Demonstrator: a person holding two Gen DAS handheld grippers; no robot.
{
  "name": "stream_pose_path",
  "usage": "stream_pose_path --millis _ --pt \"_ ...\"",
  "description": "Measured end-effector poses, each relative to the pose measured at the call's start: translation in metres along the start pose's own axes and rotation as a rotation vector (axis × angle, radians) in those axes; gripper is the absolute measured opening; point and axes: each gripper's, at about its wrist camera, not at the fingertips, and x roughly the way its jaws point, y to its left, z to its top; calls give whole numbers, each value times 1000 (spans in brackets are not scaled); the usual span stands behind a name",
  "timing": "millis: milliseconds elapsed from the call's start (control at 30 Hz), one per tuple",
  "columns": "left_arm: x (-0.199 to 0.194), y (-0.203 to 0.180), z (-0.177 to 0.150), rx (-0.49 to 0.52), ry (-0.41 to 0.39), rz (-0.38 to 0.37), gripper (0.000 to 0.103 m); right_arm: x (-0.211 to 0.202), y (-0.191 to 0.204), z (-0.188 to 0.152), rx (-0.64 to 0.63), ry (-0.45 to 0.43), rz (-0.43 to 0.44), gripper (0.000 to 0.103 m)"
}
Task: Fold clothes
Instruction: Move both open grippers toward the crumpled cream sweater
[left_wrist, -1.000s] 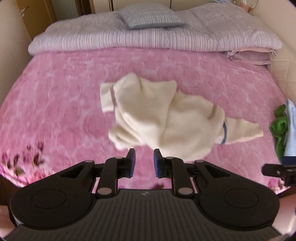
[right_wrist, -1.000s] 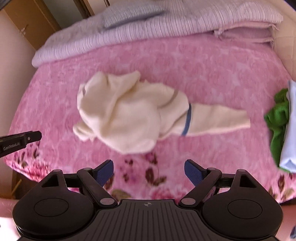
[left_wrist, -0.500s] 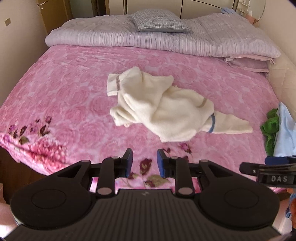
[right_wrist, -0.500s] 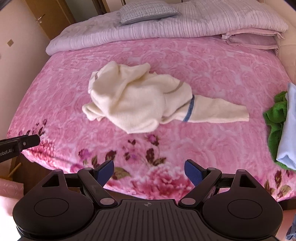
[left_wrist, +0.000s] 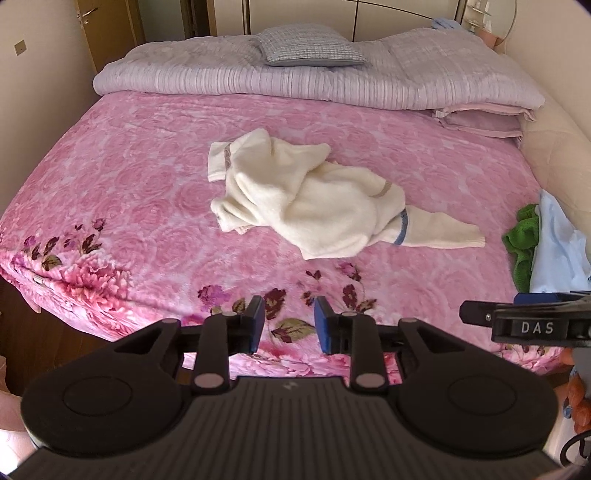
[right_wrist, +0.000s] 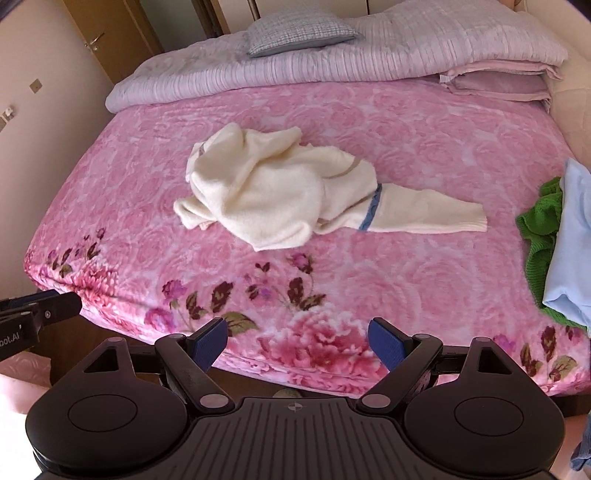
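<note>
Currently cream sweater (left_wrist: 314, 206) lies bunched on bed (left_wrist: 129, 192); left gripper (left_wrist: 288, 325) slightly apart, right gripper (right_wrist: 297, 341) wide, both empty. Risk: pinching several layers, folding crooked.

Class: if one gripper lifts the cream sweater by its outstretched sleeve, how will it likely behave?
The cream sweater lies crumpled in soft folds, so it probably hangs limp. Its thick fuzzy knit suggests easy gripping and some weight. Bunched layers would likely unfurl and drag over the pink blanket.

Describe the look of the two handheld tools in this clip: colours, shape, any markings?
Both are matte black: a ribbed centre plate flanked by two round discs, with linkage arms ending in blue-padded fingers. The left tool and right tool match. White lettering "DAS" marks the right one's side as seen in the left view.
</note>
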Motion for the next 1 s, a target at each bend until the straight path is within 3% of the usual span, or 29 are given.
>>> stream_pose_path --millis 367,767,1000 --pt "36 21 35 50 23 -31 25 23 1 23 67 17 -33 87" --pt "112 60 76 190 83 -129 25 67 -13 53 249 5 -143 87" --pt "163 49 75 229 165 -191 25 101 -29 32 328 101 -186 87"
